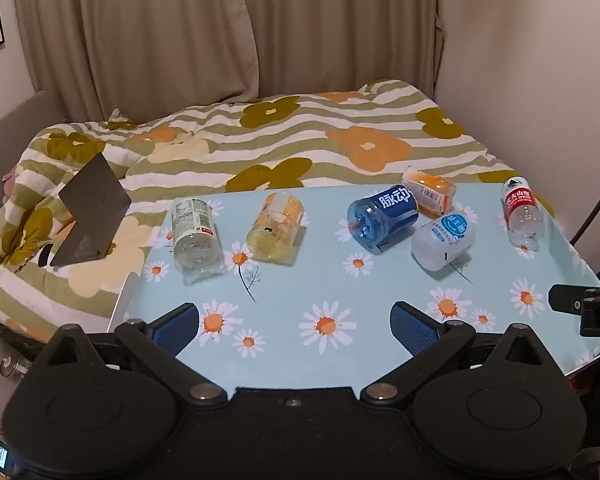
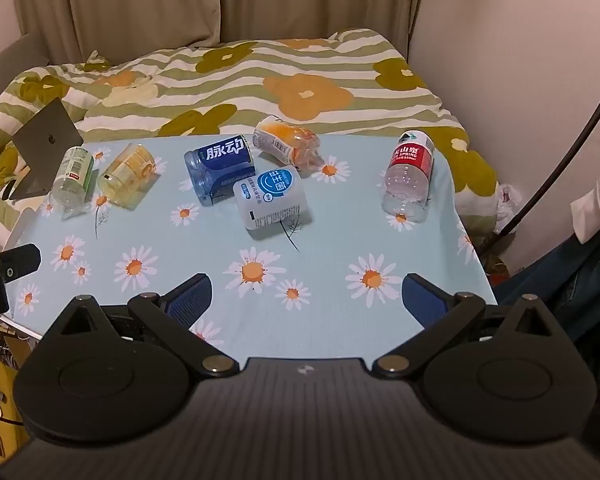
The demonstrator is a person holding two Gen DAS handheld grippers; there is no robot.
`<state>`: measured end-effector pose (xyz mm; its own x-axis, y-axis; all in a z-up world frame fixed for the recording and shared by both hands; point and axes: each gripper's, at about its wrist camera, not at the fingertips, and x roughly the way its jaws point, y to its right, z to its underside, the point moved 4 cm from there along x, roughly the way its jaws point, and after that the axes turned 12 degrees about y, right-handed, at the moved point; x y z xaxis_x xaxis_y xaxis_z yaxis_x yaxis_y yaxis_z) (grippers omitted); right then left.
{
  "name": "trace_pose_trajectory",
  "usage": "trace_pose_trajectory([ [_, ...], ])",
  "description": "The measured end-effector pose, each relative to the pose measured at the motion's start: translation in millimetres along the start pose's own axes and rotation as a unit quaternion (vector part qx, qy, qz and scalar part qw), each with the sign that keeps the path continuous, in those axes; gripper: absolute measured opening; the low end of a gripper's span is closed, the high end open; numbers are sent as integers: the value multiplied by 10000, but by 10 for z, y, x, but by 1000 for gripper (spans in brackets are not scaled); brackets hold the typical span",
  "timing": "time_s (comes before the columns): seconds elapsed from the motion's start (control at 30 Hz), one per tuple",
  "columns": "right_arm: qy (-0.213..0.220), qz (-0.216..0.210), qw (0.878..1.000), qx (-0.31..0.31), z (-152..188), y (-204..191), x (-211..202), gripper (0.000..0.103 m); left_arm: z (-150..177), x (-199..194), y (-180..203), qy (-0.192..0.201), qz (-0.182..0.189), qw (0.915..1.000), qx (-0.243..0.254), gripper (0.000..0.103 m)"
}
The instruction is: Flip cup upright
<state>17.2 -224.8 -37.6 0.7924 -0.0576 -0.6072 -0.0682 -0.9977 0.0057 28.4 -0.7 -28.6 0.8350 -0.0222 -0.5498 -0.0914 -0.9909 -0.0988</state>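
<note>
While both grippers hang short of the table (image 1: 340, 364) with fingers spread and holding nothing, six cups lie toppled well ahead of the tips. Left gripper (image 1: 294, 326): yellow cup (image 1: 275, 227) straight ahead. Right gripper (image 2: 306, 298): white cup (image 2: 272, 197) ahead, touching the blue cup (image 2: 220, 168). Risk, we judge: round sides roll off the pads; nudging white shoves blue.

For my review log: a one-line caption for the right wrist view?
Open right gripper hovers over daisy-print table where six cut-bottle cups lie tipped over.
</note>
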Motion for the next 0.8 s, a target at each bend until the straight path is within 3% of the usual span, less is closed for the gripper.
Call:
trace_pose_trajectory([
  [0.8, -37, -36, 10000, 35, -26, -27, 15, 103, -25, 24, -64, 10, 96, 9998, -178, 103],
])
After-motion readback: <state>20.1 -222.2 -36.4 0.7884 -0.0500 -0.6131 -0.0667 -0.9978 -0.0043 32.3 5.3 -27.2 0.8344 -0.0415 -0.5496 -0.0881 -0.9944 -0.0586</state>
